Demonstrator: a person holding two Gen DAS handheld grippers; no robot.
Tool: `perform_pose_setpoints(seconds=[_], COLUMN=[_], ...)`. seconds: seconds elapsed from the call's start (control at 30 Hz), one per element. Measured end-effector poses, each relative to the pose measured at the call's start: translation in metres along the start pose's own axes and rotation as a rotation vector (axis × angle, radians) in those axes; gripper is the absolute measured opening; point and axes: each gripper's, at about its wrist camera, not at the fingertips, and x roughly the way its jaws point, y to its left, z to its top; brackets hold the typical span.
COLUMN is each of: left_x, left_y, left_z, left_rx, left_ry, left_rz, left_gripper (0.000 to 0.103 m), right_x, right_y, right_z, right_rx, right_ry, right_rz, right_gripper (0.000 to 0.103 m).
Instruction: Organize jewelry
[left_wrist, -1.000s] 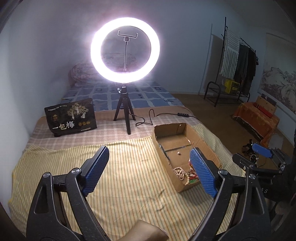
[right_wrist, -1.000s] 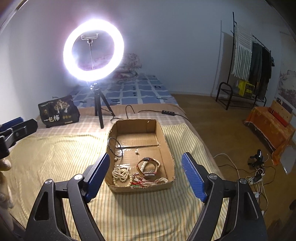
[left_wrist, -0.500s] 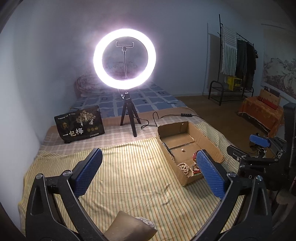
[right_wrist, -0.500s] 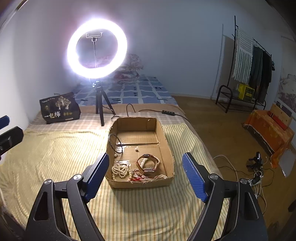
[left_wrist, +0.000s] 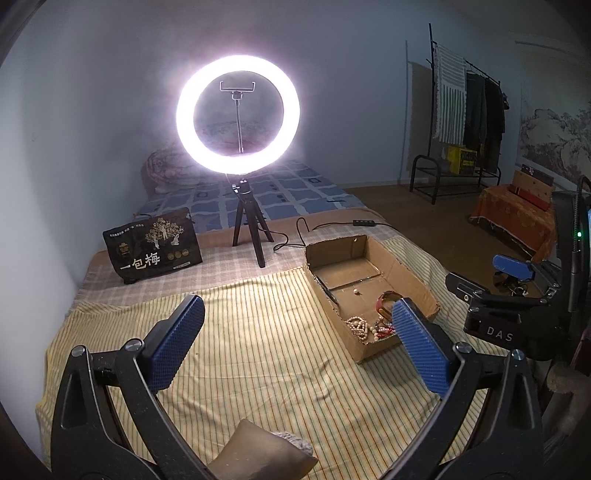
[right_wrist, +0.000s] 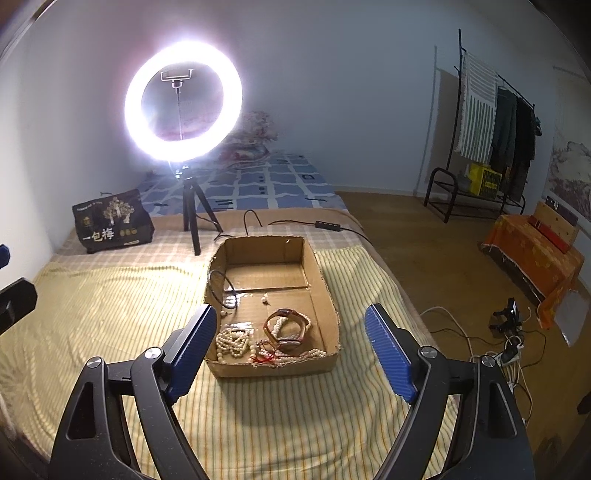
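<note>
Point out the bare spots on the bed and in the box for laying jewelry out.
Bare: the striped blanket left of the cardboard box, up to the black bag, and the box's far half. Crowded: the box's near end, with bead strands and a bracelet.

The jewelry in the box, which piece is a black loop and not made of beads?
The black cord necklace, looped against the cardboard box's left wall. The white bead strands and the red-brown bracelet lie nearer.
</note>
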Motion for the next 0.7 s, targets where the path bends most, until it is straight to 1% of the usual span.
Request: perform_pose_setpoints(seconds=[0.7], left_x=[-0.0013], left_y=[-0.0063], left_z=[-0.0016], left_rx=[0.02], left_ry=[0.004], left_rz=[-0.012], left_gripper=[0.103], right_x=[-0.0004], right_y=[-0.008], right_z=[0.0009], right_rx=[0.019], right_ry=[0.003], right_rz=[-0.003], right_gripper=[0.083])
